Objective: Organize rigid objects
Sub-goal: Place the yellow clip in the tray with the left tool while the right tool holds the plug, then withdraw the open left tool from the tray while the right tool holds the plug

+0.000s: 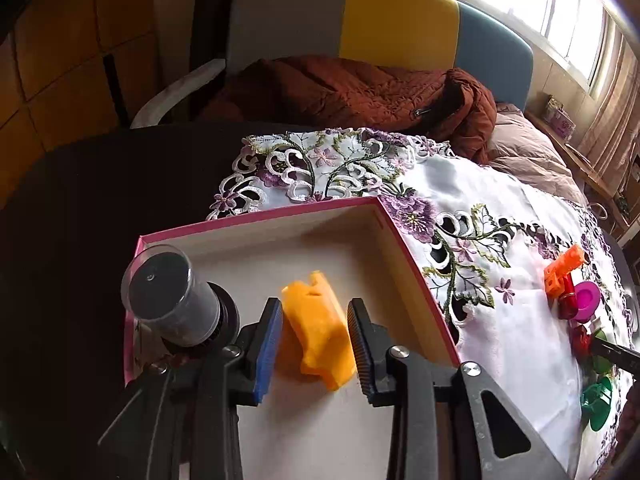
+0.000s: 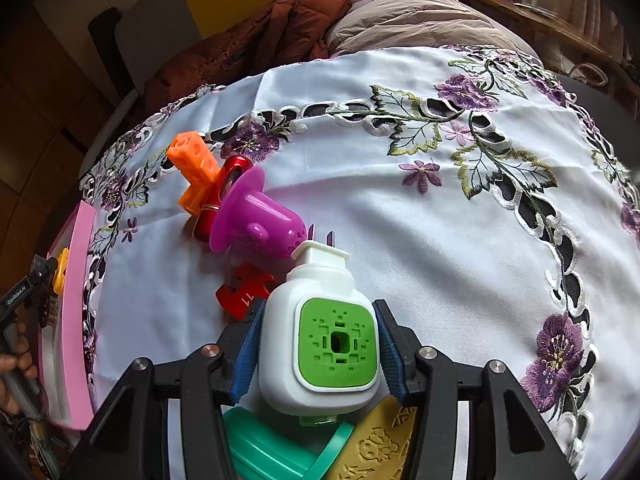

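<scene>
Yellow block [image 1: 318, 334] between open left gripper [image 1: 314, 344] fingers, over pink-rimmed box [image 1: 404, 240]

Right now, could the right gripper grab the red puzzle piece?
Probably not yet. The right gripper is shut on the white and green plug, so its fingers are full. The red piece lies close, uncovered.

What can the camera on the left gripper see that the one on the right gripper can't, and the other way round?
Only the left wrist view shows the inside of the pink-edged box, with a yellow block between the left gripper's open fingers, and a dark capped jar.

Only the right wrist view shows the right gripper shut on a white and green plug-in device, above a teal cup and a tan embossed block.

Both show the embroidered tablecloth, the orange block and the magenta cup.
</scene>
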Demonstrator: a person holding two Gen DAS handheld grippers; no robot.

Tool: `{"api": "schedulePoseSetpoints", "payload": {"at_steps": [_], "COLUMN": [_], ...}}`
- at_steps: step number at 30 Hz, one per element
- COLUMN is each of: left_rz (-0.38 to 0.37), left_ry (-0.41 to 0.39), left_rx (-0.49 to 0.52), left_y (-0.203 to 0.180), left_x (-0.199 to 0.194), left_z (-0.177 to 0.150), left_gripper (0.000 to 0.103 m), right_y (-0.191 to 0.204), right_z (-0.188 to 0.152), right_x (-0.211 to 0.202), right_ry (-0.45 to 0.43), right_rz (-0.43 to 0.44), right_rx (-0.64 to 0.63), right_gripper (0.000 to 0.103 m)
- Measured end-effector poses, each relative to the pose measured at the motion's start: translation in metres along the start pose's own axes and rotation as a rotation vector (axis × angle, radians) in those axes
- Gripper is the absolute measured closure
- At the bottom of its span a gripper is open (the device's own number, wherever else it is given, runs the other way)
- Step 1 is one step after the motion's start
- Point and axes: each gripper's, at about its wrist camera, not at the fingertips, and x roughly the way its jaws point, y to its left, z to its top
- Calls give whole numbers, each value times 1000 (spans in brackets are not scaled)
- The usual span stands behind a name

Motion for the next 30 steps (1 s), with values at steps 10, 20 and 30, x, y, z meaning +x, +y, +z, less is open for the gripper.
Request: {"api": "schedulePoseSetpoints", "payload": {"at_steps": [10,20,30], "left_rz": [-51,-16,-10], "left_ry": [-55,-73,-58], "left_rx": [-27,-8,-27], "left_y": [-10,-24,-17], "left_x": [-56,-91,-101], "left_z": [-30,-73,-94], "left_gripper": [70,70,70], "right_y": [2,7,11], "right_z": [0,-2,-4], "right_x": [-1,-3,-5], "right_ry": [-6,-23,-35], "right_rz": [-15,-44,-71], "right_rx": [-18,-50,-73], "right_gripper": [50,50,50]}}
